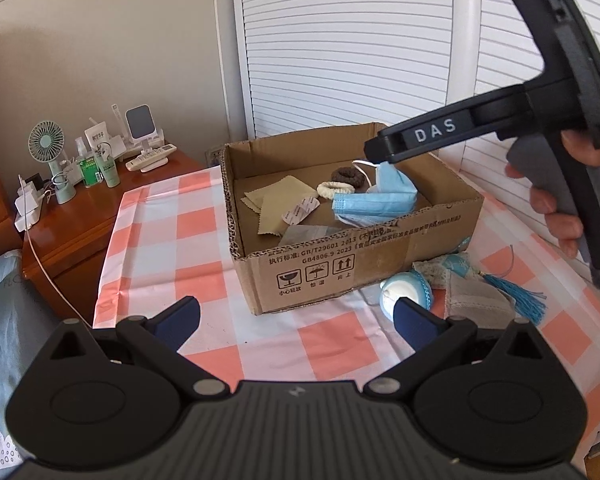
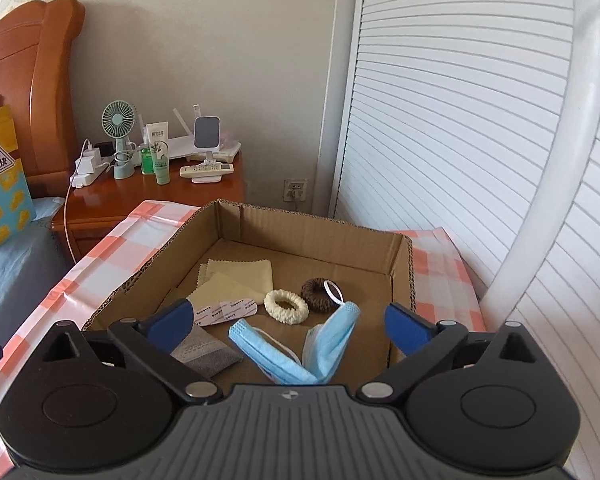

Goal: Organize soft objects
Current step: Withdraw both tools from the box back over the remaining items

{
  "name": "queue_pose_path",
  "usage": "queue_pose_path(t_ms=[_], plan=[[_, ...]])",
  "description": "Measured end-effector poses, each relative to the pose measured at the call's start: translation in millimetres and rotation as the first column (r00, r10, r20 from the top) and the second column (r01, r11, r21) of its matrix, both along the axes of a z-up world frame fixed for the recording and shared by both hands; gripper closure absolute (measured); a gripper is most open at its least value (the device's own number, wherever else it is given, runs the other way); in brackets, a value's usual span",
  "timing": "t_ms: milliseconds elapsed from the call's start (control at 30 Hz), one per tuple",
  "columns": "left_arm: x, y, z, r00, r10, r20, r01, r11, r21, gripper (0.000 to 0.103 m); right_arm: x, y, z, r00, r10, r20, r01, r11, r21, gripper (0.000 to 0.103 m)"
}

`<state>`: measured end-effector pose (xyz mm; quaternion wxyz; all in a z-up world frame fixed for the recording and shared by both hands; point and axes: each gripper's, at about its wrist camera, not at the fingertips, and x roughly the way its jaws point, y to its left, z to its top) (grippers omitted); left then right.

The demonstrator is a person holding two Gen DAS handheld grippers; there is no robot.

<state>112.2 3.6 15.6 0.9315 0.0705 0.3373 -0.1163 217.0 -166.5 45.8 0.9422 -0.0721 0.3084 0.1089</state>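
Your right gripper [image 2: 290, 322] hangs over the cardboard box [image 2: 400, 264] with its jaws spread wide and nothing pinched; the blue face mask [image 2: 332, 344] lies crumpled on the box floor right beneath and between the pads. Lift straight up so no ear loop snags a finger. Your left gripper [image 1: 296, 318] is also wide open and empty, low over the checked cloth [image 1: 204, 240]. Just ahead of its right pad sits the blue-and-white pouch [image 1: 404, 290], with a tasselled sachet [image 1: 464, 266] beyond; pinch the pouch at its middle.
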Motion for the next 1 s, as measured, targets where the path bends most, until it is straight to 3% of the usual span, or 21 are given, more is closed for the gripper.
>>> queue_pose_path(t_ms=[100,333,667,1000], plan=[[-2.9,-3.8,2.9,1.0,0.0,0.003,0.0,1.0,0.007,0.001,-16.0,-8.0,-0.7,0.999,-0.03,-0.029,0.031,0.999,0.014,0.0],[-9.5,-9.2,6.4,1.0,0.003,-0.003,-0.003,1.0,0.011,0.001,-59.2,-14.6,-12.0,0.994,-0.091,-0.054,0.088,0.995,-0.049,0.0],[-23.2,-10.2,10.8,1.0,0.019,0.011,-0.019,1.0,0.022,0.001,-114.3,-23.2,-44.6,0.98,-0.183,-0.077,0.178,0.981,-0.072,0.0],[-34.4,0.5,8.8,0.998,0.064,0.01,-0.064,0.998,0.021,0.001,-148.3,-43.5,-67.1,0.975,-0.19,-0.113,0.192,0.981,0.007,0.0]])
